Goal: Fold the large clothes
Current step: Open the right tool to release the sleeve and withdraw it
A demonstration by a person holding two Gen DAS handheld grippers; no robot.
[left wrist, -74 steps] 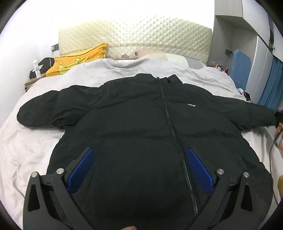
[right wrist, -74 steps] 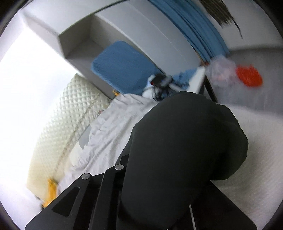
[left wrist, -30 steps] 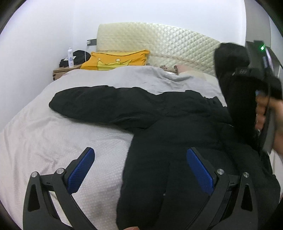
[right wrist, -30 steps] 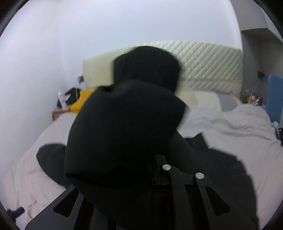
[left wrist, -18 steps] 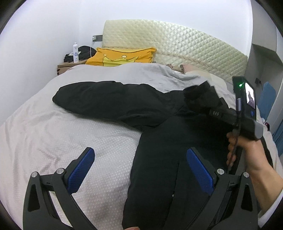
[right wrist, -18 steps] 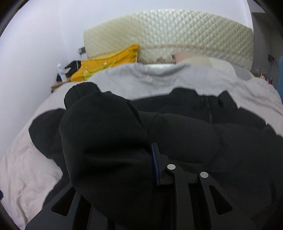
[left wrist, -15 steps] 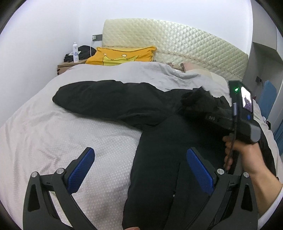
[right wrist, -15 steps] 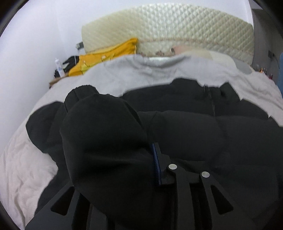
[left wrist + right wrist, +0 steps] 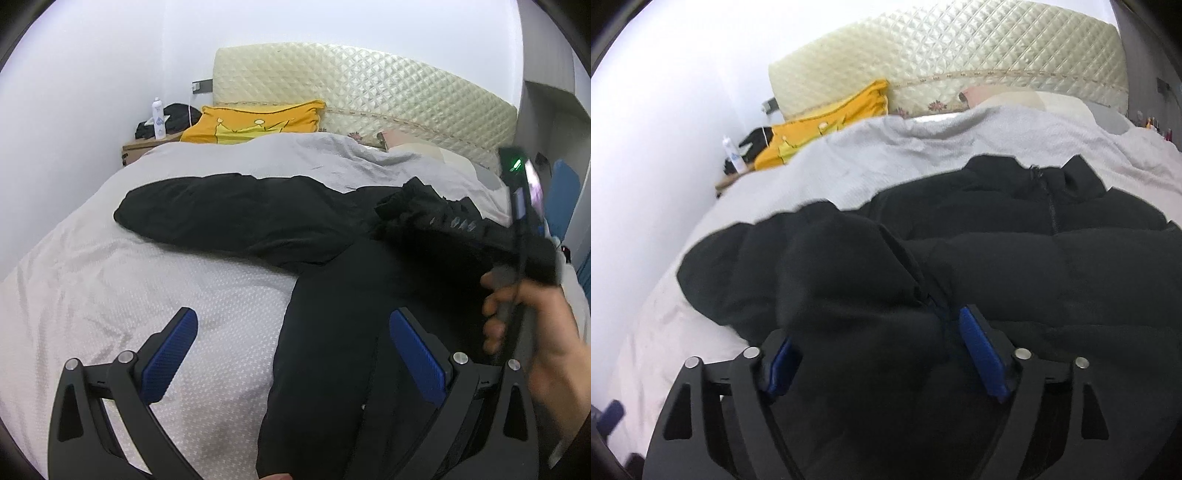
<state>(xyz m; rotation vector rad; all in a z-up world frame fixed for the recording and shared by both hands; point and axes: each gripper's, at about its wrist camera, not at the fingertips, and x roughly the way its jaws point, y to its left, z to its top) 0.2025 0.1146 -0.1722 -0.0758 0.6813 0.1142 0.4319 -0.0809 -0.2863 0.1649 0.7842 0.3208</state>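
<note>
A black puffer jacket (image 9: 332, 332) lies front-up on the bed, its left sleeve (image 9: 221, 214) stretched out to the left. My left gripper (image 9: 291, 339) is open and empty, over the jacket's lower left edge. My right gripper (image 9: 875, 343) has its jaws spread, with the right sleeve's cuff (image 9: 849, 280) lying loosely between them on the jacket's chest. In the left wrist view the right gripper's body (image 9: 524, 229) and the hand holding it show at the right, over the folded-in sleeve.
A light grey bedspread (image 9: 110, 295) covers the bed. A yellow pillow (image 9: 255, 122) and quilted cream headboard (image 9: 369, 92) are at the far end. A nightstand with a bottle (image 9: 158, 118) stands at the far left. A blue object (image 9: 565, 192) is at the right.
The right gripper carried the right sleeve from the bed's right side across onto the jacket's chest, lowered it, and its jaws have now spread off the cuff. The left gripper stayed open.
</note>
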